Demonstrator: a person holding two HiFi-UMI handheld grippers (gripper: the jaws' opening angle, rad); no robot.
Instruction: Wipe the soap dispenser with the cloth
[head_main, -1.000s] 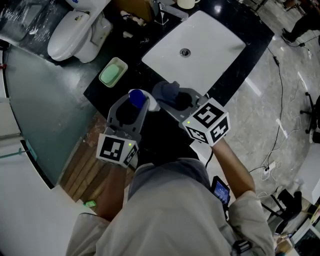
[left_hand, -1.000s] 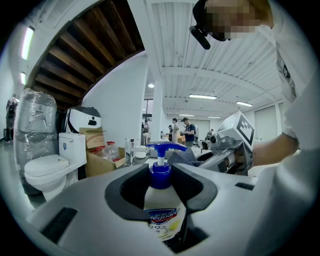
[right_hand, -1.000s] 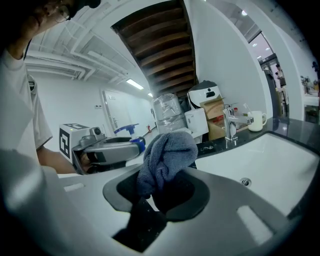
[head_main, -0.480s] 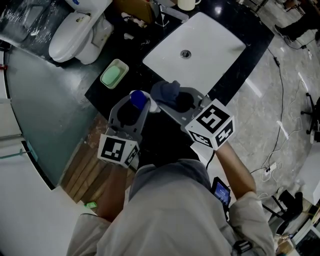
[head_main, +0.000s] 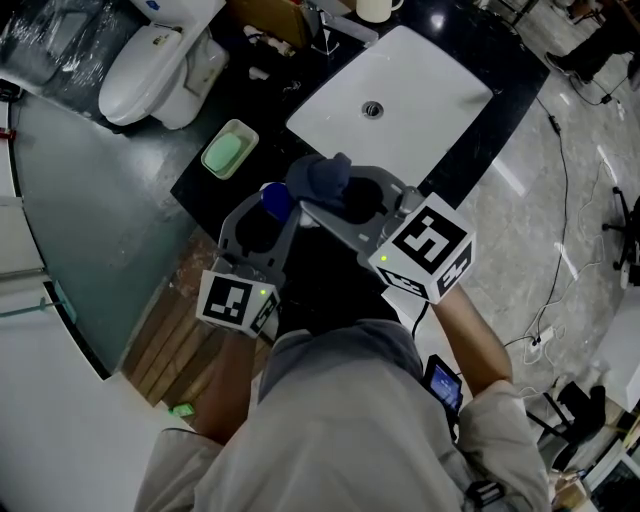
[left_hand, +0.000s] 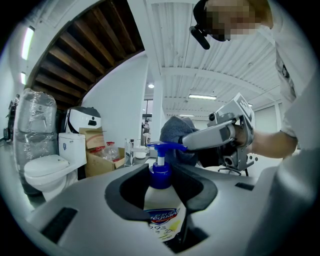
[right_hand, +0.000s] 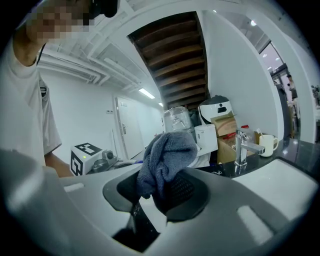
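Observation:
The soap dispenser is a white bottle with a blue pump head. My left gripper is shut on its body and holds it upright above the counter's front edge. A grey-blue cloth is bunched between the jaws of my right gripper, which is shut on it. In the left gripper view the cloth sits right behind the pump nozzle, touching or nearly touching it. From the right gripper view, the cloth hides the dispenser, and my left gripper's marker cube shows to the left.
A white sink basin is set in the black counter ahead, with a faucet and a mug behind it. A green soap dish lies at the counter's left end. A toilet stands far left.
My right gripper has carried the cloth left and slightly forward, up against the dispenser's pump head. The left gripper has held the dispenser almost still.

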